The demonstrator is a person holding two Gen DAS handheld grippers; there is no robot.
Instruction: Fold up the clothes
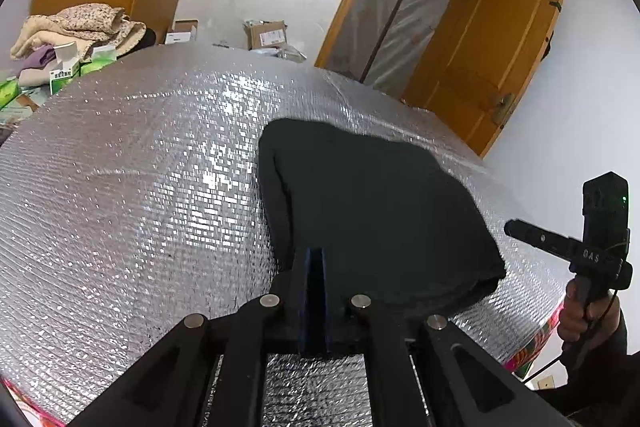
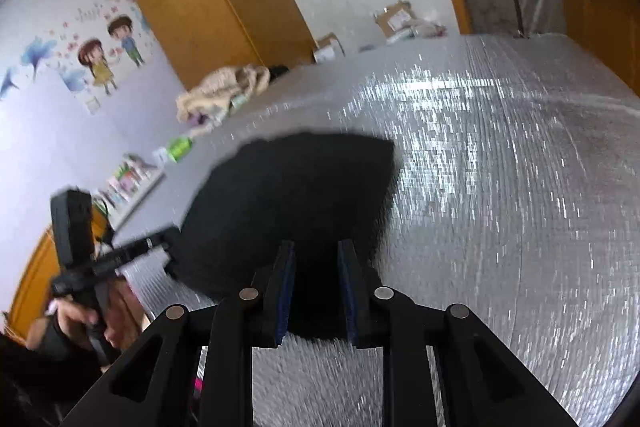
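Lying on the silver foil mat, the dark garment fills the right gripper's spread jaws; left gripper's jaws pressed together.

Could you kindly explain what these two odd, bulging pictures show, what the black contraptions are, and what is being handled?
There is no robot: a person holds a two-fingered claw in each hand, each with a wide-angle camera looking along its fingers. One picture comes from the left claw, whose blue pads are closed, apparently on an edge of the dark garment. The other comes from the right claw, pads apart with dark cloth between them; whether they pinch it is unclear. The garment lies on a silver foil sheet. Each view also catches the other claw.
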